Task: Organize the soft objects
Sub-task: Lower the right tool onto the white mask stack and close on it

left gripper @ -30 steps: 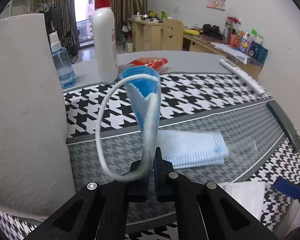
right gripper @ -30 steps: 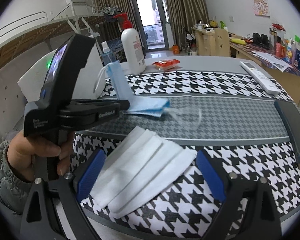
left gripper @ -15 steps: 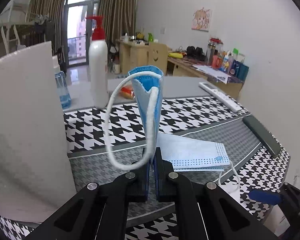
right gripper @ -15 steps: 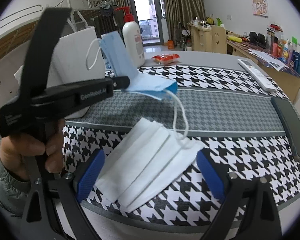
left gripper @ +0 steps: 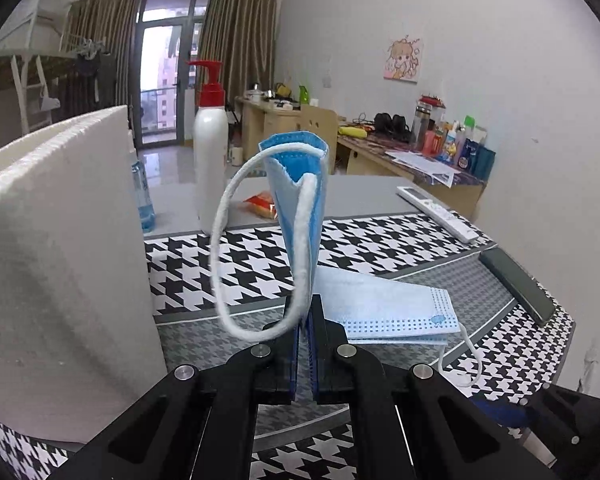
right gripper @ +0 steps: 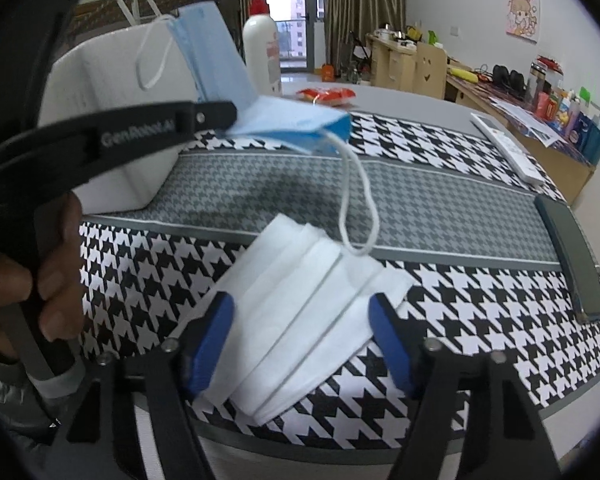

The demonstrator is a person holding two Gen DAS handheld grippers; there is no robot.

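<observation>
White mask (right gripper: 300, 312), between right claw (right gripper: 302, 344) fingers

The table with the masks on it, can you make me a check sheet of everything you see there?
Surface: table under a black-and-white houndstooth cloth with a grey band.
Job's things: blue mask lifted off the table; white mask lying flat; white foam box beside them.
Clutter: pump bottle, red packet, remote, phone, water bottle.
Grippers: left gripper shut on the blue mask; right gripper open, its jaws have just been closing, white mask between them.
Cables: nothing seen.
Surroundings: cluttered desks, curtains, balcony door.
</observation>
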